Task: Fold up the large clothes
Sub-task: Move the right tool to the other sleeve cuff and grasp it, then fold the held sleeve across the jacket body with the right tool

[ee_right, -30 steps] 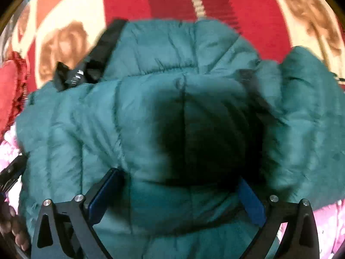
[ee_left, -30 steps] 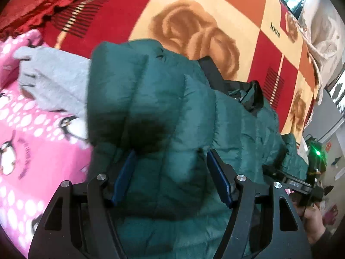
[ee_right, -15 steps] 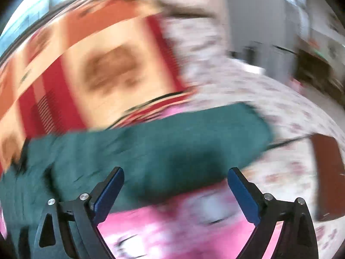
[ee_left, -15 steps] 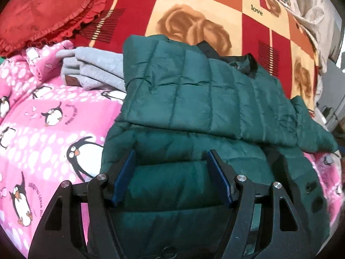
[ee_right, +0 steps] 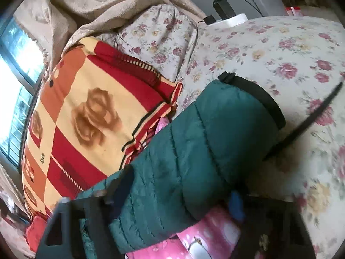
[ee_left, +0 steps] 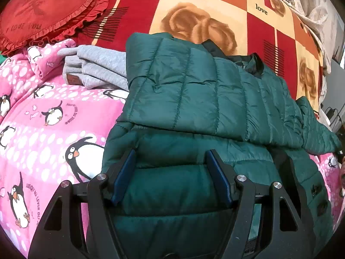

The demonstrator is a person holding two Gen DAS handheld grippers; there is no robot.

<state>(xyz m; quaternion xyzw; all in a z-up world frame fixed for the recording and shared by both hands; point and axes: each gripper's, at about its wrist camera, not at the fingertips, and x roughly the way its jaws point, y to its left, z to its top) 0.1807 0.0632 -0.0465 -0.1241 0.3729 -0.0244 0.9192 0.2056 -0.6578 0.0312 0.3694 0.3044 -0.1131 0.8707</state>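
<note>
A dark green puffer jacket [ee_left: 194, 99] lies on the pink penguin blanket [ee_left: 43, 129], with one part folded across its body. The hem end bulges between the blue pads of my left gripper [ee_left: 170, 179], which is shut on it. In the right wrist view the jacket's sleeve [ee_right: 204, 140], ending in a black cuff [ee_right: 258, 95], stretches out over the floral sheet [ee_right: 280, 54]. My right gripper [ee_right: 179, 194] straddles this sleeve near its base. Its jaws are closing and blurred, with the sleeve between them and no clear squeeze.
Folded grey clothing [ee_left: 97, 69] lies beside the jacket on its left, below a red heart cushion [ee_left: 43, 10]. A red and orange rose blanket [ee_right: 75, 118] is piled behind. A black strap [ee_right: 306, 125] crosses the sheet, and a charger with cable [ee_right: 222, 6] sits far back.
The jacket has come down from close to the left camera and lies folded on the blanket. My right gripper has swung off the jacket body to the outstretched sleeve, and its jaws have narrowed.
</note>
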